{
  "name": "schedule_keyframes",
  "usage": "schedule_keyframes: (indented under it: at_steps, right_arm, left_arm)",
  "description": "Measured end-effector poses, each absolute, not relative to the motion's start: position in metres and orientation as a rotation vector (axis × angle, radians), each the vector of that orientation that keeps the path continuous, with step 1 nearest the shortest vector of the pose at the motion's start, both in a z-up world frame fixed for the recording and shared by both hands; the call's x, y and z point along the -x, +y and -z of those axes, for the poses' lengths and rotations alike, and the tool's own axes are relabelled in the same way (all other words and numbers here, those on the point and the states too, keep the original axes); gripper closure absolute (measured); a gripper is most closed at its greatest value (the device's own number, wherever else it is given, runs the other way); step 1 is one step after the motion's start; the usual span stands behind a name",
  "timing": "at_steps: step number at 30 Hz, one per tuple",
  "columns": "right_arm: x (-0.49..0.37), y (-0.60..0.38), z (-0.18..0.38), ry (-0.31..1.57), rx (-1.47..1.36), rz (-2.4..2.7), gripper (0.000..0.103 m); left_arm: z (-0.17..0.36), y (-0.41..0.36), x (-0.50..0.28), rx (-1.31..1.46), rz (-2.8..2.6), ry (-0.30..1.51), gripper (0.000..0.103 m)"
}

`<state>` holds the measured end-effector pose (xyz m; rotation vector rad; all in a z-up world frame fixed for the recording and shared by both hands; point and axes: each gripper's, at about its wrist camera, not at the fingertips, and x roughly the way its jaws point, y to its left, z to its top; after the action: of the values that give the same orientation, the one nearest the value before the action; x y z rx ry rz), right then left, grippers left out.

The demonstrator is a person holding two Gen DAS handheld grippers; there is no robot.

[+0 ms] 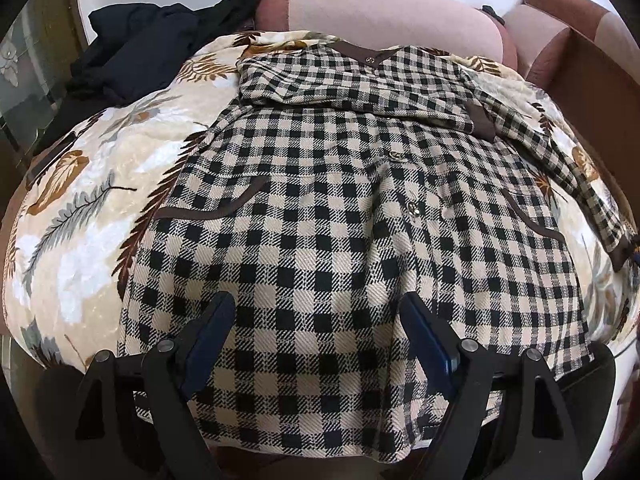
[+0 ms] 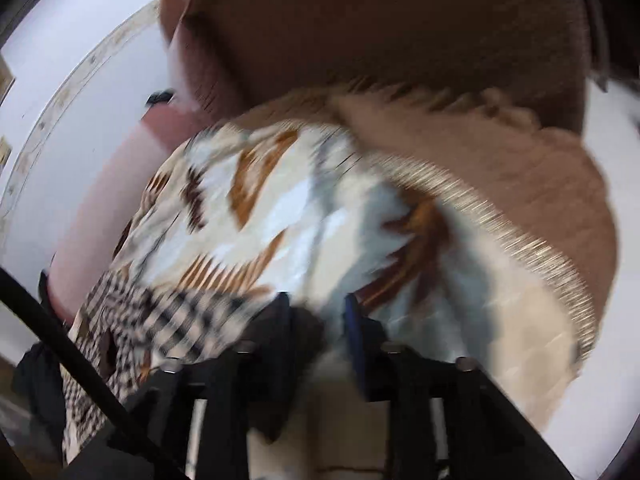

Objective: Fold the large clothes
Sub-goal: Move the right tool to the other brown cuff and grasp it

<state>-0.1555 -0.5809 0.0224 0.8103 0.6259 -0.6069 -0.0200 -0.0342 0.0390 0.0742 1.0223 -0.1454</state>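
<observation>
A black-and-cream checked coat (image 1: 320, 220) with brown trim lies spread front-up on a leaf-patterned quilt (image 1: 100, 200). One sleeve (image 1: 360, 92) is folded across its chest, and the other sleeve (image 1: 580, 184) trails off to the right. My left gripper (image 1: 320, 320) hovers over the coat's lower part, jaws wide open with nothing pinched. The right wrist view is heavily blurred. My right gripper (image 2: 316, 316) stands over the quilt (image 2: 280, 220) with a gap between its fingers. The checked sleeve (image 2: 172, 320) lies just left of it, and a dark brown patch sits against the left finger.
A black garment (image 1: 140, 48) is heaped at the back left of the sofa. The pink backrest (image 1: 380, 12) runs behind the coat and a brown armrest (image 2: 400, 40) rises on the right. A black cable (image 2: 60, 340) crosses the lower left of the right wrist view.
</observation>
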Motion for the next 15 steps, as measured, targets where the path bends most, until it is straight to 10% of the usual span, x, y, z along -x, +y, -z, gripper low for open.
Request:
schedule_keyframes:
  at_steps: [15]
  right_arm:
    - [0.096, -0.469, -0.014, 0.857, -0.091, 0.385, 0.039]
  left_arm:
    - [-0.025, -0.047, 0.022, -0.120, 0.164, 1.070, 0.020]
